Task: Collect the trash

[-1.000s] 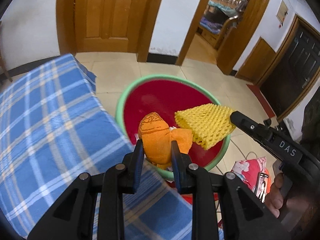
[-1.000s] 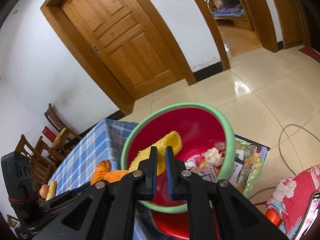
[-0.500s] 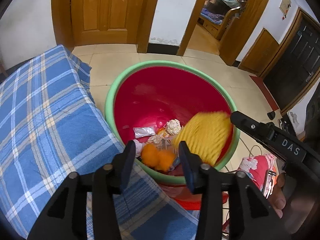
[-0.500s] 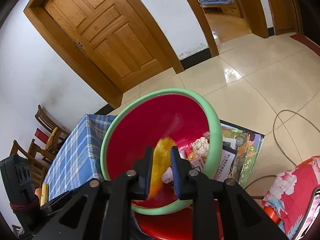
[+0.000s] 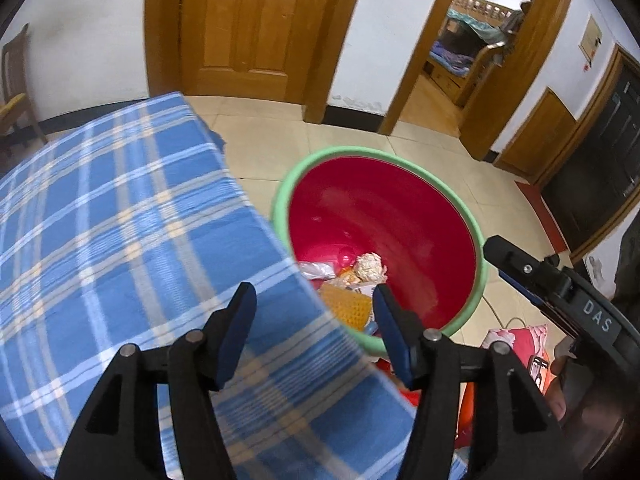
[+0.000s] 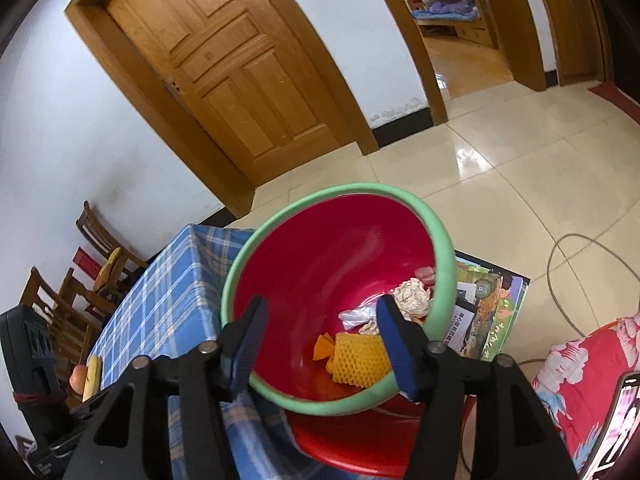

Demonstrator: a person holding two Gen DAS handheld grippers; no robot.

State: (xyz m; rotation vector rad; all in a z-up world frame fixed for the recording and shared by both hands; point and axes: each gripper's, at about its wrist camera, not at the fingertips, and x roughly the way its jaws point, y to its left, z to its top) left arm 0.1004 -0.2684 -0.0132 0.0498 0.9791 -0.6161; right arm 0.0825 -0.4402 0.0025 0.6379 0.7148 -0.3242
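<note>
In the red basin (image 6: 352, 248), yellow foam net (image 6: 362, 358) lies beside crumpled paper (image 6: 410, 298).

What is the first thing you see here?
A big red basin with a green rim stands beside the table with the blue checked cloth. Inside lie a yellow foam net, orange peel and a crumpled paper ball. The right gripper hangs open above it.

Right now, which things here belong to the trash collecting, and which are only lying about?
For the job:
- red basin
- yellow foam net
- orange peel
- crumpled paper
- left claw, right claw, both open and empty

Lying about:
- checked tablecloth
- picture book
- banana
</note>
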